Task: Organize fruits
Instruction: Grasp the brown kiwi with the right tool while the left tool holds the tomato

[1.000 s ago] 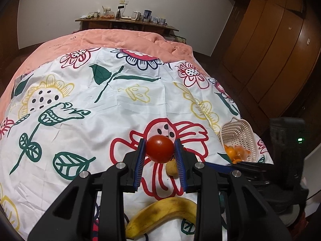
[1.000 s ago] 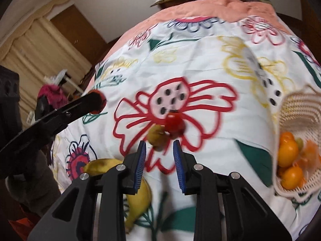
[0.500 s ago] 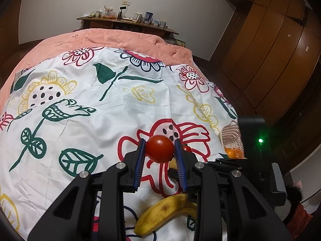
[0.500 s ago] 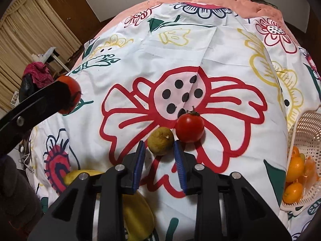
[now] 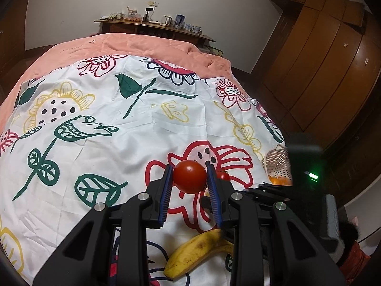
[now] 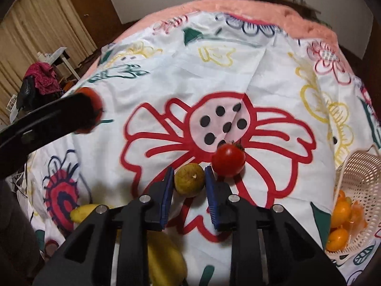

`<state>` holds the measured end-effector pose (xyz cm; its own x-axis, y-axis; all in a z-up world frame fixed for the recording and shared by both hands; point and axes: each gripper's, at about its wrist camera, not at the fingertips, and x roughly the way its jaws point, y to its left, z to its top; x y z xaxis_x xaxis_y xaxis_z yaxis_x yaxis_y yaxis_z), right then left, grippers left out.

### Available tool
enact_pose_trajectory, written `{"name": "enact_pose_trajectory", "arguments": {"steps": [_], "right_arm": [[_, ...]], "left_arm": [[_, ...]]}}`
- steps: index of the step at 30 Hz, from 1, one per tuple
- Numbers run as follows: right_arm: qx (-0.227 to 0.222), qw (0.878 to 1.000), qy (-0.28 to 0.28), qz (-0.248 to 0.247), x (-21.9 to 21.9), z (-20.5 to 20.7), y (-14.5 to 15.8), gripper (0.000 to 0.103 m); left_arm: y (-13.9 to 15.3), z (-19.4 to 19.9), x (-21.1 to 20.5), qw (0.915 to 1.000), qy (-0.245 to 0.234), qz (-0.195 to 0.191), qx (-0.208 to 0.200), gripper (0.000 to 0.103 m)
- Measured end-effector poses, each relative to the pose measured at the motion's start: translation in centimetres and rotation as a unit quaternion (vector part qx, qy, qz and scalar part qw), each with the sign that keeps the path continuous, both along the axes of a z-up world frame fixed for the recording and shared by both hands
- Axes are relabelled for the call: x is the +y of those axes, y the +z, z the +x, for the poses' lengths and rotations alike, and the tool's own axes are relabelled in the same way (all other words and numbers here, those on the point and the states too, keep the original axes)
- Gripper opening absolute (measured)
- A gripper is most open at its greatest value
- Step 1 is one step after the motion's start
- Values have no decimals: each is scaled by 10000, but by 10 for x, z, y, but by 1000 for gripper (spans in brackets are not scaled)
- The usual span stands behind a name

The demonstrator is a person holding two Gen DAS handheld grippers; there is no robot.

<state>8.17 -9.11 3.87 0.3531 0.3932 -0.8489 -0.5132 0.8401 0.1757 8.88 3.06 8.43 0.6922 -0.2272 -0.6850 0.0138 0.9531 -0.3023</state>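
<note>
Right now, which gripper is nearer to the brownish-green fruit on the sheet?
Right. The right gripper brackets the brownish-green fruit, not clearly clamping it. The left gripper holds a tomato lifted off to the left side.

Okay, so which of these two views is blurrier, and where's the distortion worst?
Left wrist view: sharp, with the held tomato crisp; fisheye bends the wardrobe at the right edge. Right wrist view: softer, motion-smeared toward the far floral sheet and shelf; the brownish-green fruit stays fairly clear.
</note>
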Motion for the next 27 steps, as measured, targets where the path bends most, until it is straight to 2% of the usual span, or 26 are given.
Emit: {"name": "enact_pose_trajectory", "arguments": {"steps": [4,9,16,21,27], "right_arm": [[-444,9990,100,-2,-9,-21,15,26],[-462,9984,-168,288,-45,-29,24,26],[-439,9920,-1052,537,-124,-24,26,26],[-224,9820,-1746,689,-183,-12,11,26],[1,9703,-2269,838,-227,3,-9,27]], "left_arm": [[1,0,-4,10000,-11,33,8,30],[3,0,-12,9999,-96,92,-3,30],[4,3,-35,9993,-307,199,41,30],[6,4,-50,9986,-436,288,49,30],[7,7,-64,9977,-542,401,88,30]]}}
